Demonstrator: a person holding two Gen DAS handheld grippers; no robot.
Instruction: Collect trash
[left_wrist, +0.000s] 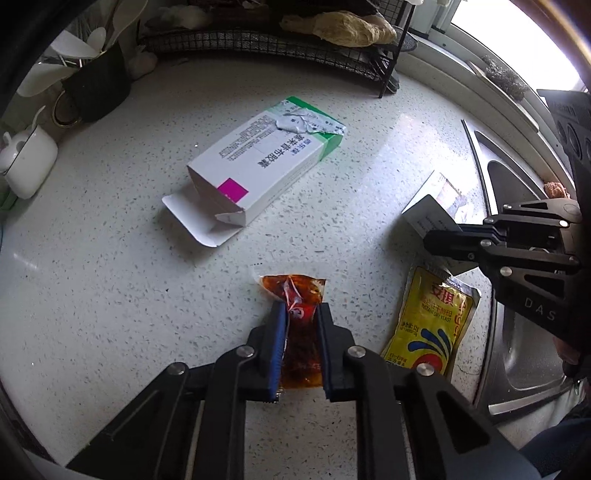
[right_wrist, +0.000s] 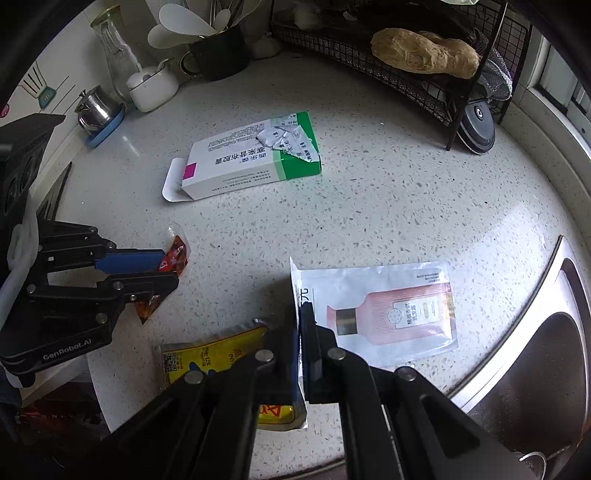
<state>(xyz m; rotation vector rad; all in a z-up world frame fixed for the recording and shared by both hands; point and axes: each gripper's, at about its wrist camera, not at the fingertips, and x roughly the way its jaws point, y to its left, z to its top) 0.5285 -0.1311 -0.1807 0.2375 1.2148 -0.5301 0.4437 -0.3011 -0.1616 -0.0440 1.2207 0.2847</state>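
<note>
Speckled white stone desk (left_wrist: 110, 258): open white-green cardboard box (left_wrist: 258, 166) uncollected, centre. Right claw (right_wrist: 299, 332) clamped on white pink-printed sachet (right_wrist: 388, 310) edge. Left claw (left_wrist: 301, 332) clamped on red sauce packet (left_wrist: 295, 295). Lift straight, grip firm; avoid bursting.

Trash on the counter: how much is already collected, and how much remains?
Nothing looks collected yet, and no bin is in view. In hand: the left gripper is shut on the red sauce packet, the right gripper on the white sachet. Left: the yellow yeast packet and the opened medicine box lie on the countertop.
</note>
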